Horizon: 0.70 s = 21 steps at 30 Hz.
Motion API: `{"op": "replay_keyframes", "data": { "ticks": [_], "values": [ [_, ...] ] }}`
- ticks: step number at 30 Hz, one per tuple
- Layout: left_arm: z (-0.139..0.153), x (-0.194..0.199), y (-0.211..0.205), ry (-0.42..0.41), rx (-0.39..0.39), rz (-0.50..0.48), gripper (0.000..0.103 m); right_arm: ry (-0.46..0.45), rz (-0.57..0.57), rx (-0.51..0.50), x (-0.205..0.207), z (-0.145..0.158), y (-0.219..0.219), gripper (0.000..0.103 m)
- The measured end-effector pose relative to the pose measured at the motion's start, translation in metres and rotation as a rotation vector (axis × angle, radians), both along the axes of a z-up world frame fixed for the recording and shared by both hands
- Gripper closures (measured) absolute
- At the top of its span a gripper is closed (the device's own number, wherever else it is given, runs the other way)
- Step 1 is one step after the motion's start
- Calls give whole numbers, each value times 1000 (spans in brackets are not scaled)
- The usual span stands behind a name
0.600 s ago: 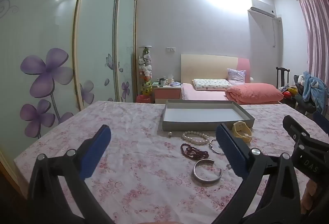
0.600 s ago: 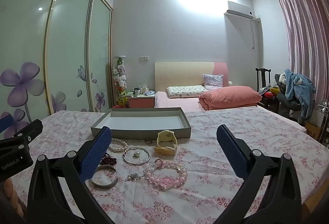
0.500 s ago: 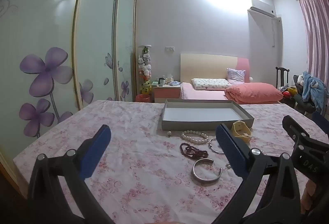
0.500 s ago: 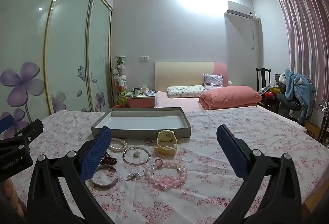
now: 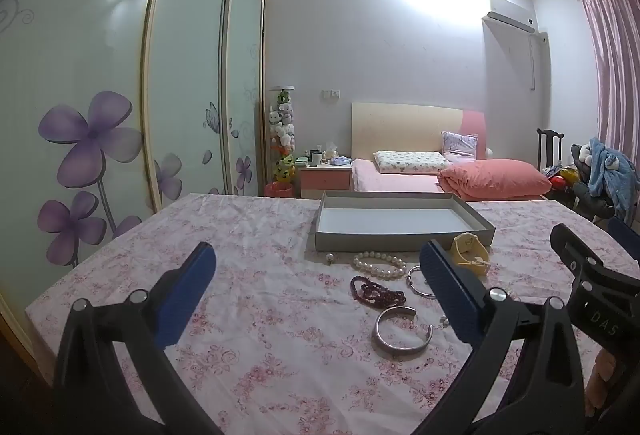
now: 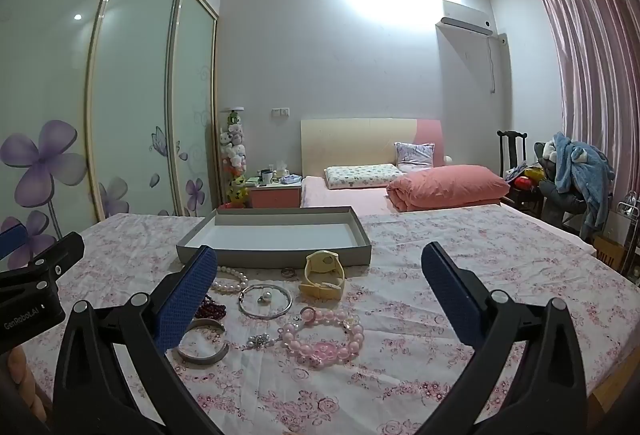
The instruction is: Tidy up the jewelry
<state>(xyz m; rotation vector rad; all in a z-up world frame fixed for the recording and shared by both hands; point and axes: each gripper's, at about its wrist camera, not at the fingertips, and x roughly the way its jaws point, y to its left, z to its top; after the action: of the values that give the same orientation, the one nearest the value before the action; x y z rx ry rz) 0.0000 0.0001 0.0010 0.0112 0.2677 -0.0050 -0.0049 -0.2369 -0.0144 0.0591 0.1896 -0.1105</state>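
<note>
— Inspector A: We find the grey tray (image 6: 276,258) standing on the floral tablecloth (image 6: 460,275) with nothing in it that we can see; its white floor shows bare in both views. By our reading, no piece has been put away yet.

— Inspector B: Agreed. We count the jewelry lying loose in front of the tray: the pearl bracelet (image 5: 379,264), the dark red bead bracelet (image 5: 376,291), the silver cuff (image 5: 402,331), the thin bangle with a charm (image 6: 266,300), the pink bead bracelet (image 6: 322,337), the yellow watch (image 6: 323,274), a small ring (image 6: 289,272) just beside the tray wall, and a small sparkly piece (image 6: 258,341) we cannot identify.

— Inspector A: And the tools? We note the left gripper (image 5: 316,289) spread wide, holding nothing, hanging above the cloth short of the pile. The right gripper (image 6: 318,289) is likewise spread and unloaded, with the pile lying between and beyond its fingers.

— Inspector B: Then we judge the task at its start: every piece remains to be lifted into the tray. The cuff and the pink bracelet lie nearest and look the likeliest first picks.
</note>
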Motion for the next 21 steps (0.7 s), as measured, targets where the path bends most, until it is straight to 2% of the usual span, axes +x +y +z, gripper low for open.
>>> {"op": "replay_keyframes", "data": {
  "ticks": [21],
  "values": [
    [0,0,0,2,1,-1,4,2,0,2,0,-2,0,2]
  ]
}}
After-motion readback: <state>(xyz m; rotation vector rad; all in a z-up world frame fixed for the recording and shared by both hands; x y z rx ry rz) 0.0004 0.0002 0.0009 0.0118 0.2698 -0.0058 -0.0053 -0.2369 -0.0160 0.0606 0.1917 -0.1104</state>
